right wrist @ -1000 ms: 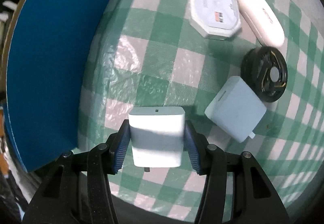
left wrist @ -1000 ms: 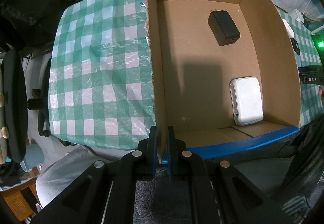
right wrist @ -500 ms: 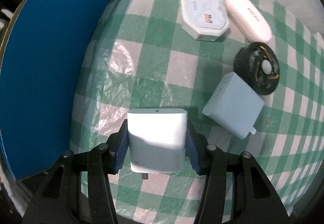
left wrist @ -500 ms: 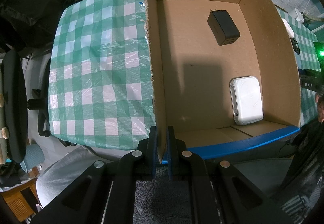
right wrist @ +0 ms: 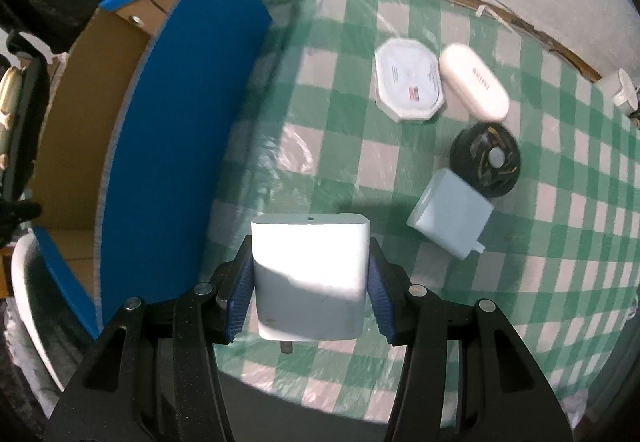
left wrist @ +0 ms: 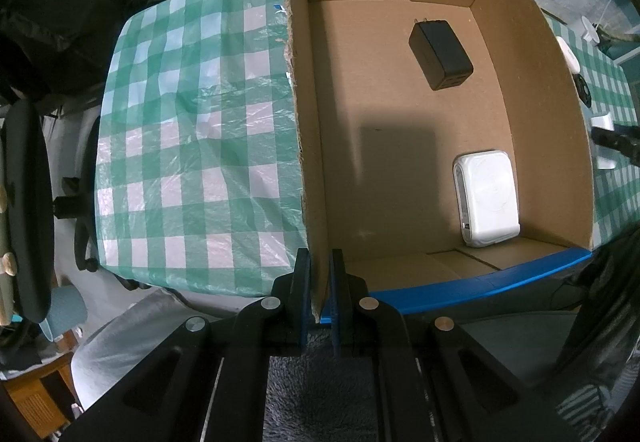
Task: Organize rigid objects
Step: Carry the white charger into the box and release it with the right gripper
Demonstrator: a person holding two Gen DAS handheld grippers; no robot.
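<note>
Dim, fisheye-warped edges — right view motion-blurred.

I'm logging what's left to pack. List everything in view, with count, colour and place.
cardboard box: 1, brown with blue rim, on the checked tablecloth
black charger: 1, in box
white power bank: 1, in box
white charger: 1, held above cloth
pale blue charger: 1, on cloth
octagonal device: 1, white
oval case: 1, white
round disc: 1, black
left gripper: shut on box wall
right gripper: shut on white charger
</note>
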